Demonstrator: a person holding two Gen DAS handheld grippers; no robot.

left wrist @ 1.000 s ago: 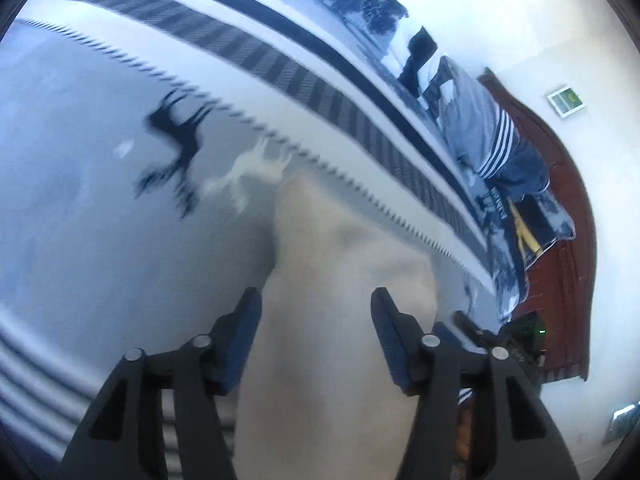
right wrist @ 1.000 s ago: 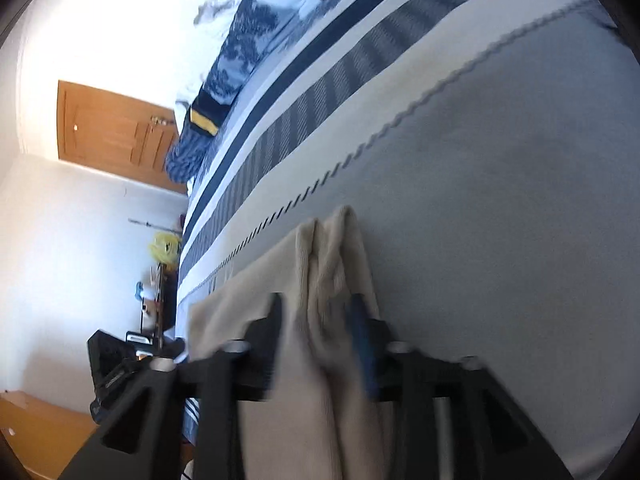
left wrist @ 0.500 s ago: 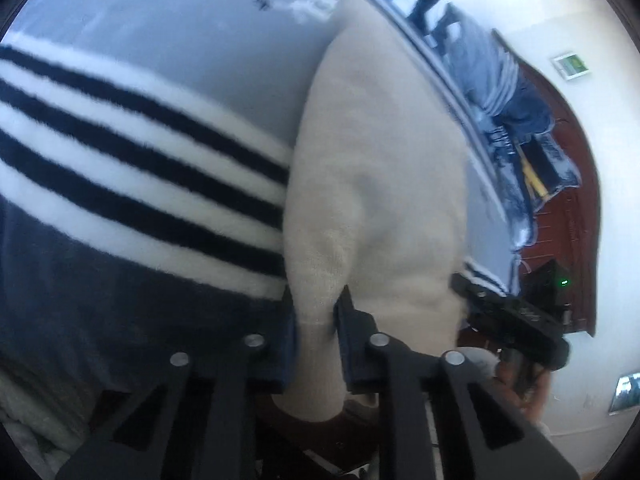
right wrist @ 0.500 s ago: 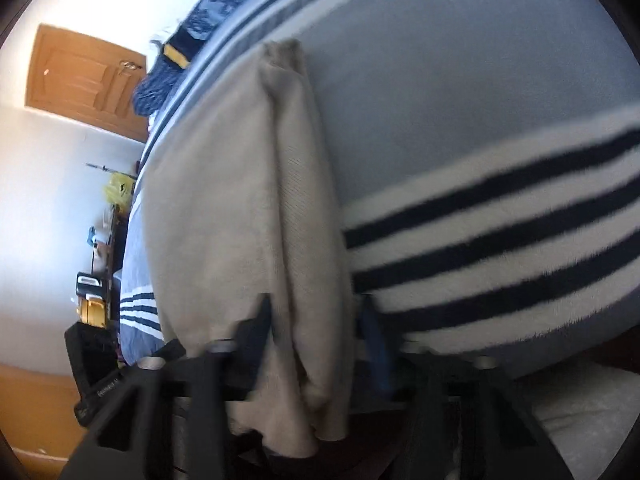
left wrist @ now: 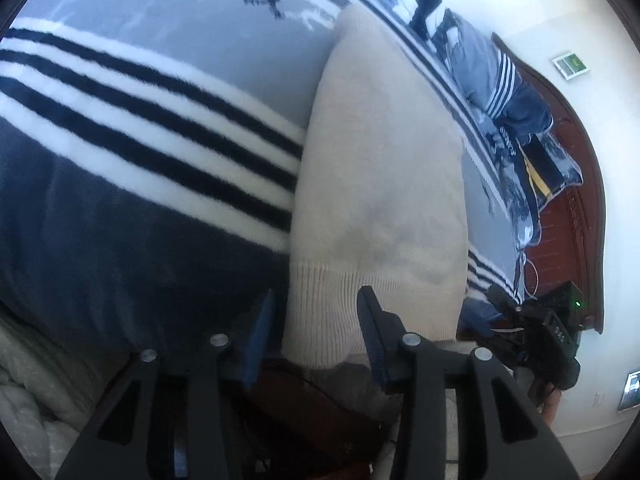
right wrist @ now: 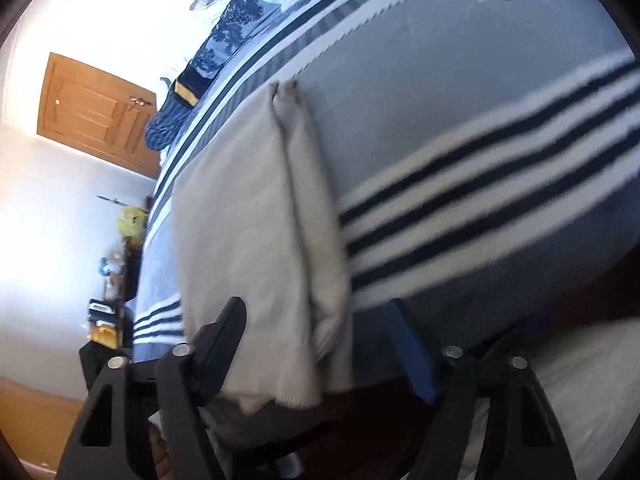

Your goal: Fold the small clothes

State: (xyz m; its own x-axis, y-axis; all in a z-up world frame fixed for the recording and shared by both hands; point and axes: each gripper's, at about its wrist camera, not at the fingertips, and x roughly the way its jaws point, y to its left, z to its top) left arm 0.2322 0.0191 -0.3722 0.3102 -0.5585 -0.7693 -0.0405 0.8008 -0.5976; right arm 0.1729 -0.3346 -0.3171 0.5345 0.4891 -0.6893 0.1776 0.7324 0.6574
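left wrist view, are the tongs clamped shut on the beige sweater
No, the left tongs stand open, their fingers apart on either side of the ribbed hem of the beige sweater, not pinching it.

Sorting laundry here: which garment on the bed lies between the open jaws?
The cream knit sweater, ribbed hem toward the left gripper and right gripper. The dark clothes lie far off by the headboard.
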